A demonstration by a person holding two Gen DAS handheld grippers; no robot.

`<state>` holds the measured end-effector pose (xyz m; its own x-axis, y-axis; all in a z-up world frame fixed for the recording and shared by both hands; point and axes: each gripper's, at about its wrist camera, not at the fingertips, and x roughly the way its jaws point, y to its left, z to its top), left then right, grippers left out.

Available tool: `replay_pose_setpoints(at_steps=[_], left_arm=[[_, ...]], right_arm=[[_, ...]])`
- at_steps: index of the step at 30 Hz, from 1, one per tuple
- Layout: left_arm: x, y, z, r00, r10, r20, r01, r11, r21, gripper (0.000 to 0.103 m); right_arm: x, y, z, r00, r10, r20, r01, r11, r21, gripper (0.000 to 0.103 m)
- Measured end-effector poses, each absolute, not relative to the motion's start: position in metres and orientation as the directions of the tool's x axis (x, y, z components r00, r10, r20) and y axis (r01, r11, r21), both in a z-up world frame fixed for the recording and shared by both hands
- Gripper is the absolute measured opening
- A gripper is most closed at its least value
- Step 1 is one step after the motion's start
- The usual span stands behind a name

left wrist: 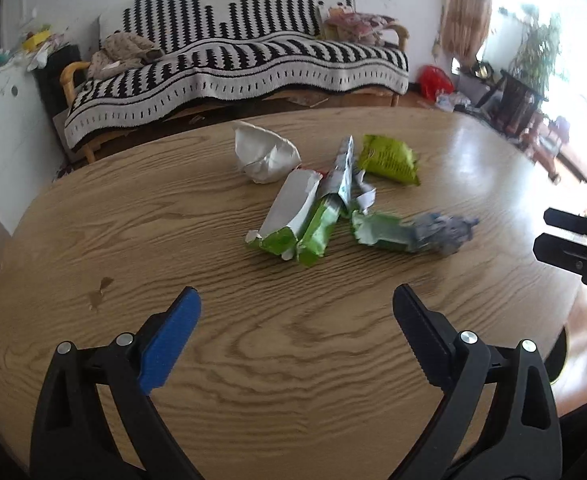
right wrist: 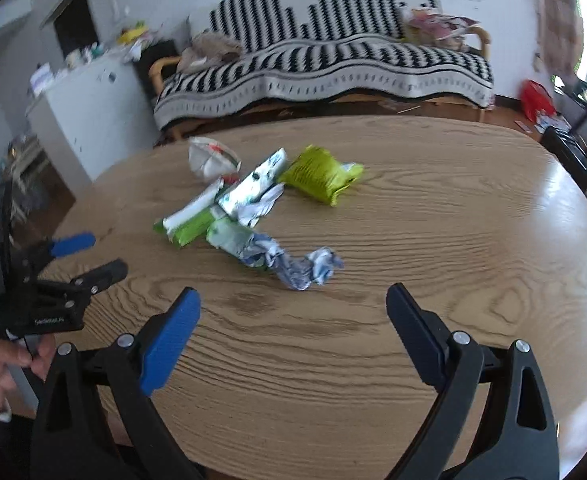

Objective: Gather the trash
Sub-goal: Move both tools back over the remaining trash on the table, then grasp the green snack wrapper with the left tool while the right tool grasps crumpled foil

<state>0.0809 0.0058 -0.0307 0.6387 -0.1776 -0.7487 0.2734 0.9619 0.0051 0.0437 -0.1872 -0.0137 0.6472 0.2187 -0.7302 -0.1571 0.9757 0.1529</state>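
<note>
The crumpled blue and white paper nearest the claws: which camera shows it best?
The right wrist view. There the crumpled paper lies close ahead, its folds and full outline readable against the table. In the left wrist view it sits farther off to the right and is smeared by blur.

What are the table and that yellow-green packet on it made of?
The table looks like light wood or a wood-grain laminate, which one is unclear: bold grain lines, a glossy sheen near the window. The yellow-green packet seems thin plastic film, crinkled and puffed, slightly shiny.
</note>
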Motion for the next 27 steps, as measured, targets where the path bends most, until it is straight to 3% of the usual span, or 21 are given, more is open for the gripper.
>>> replay_pose_setpoints(at_steps=[5,12,22,25,27], left_arm=[[0.108,0.0,-0.062,0.611,-0.125,-0.782,0.295,0.952,0.078,0.094],[0.135,0.001,-0.077,0.596,-0.119,-0.794,0.272,0.961,0.06,0.094],[0.159,-0.015,-0.083,0.602,-0.116,-0.79,0.279,0.958,0.072,0.094],[0.165,-0.018,-0.083,0.601,-0.121,-0.79,0.28,0.958,0.066,0.094],[0.167,-0.019,-0.082,0.607,-0.129,-0.784,0.284,0.957,0.063,0.092]], right_arm=[[0.062,-0.175,-0.033,0.613,0.205,-0.763,-0.182,0.976,0.115,0.091],[0.091,-0.173,-0.059,0.582,0.167,-0.796,-0.203,0.978,0.057,0.091],[0.124,-0.18,-0.079,0.554,0.222,-0.803,-0.218,0.969,0.118,0.091],[0.128,-0.176,-0.083,0.529,0.264,-0.807,-0.237,0.959,0.158,0.074],[0.129,-0.17,-0.083,0.519,0.265,-0.813,-0.248,0.957,0.154,0.053]])
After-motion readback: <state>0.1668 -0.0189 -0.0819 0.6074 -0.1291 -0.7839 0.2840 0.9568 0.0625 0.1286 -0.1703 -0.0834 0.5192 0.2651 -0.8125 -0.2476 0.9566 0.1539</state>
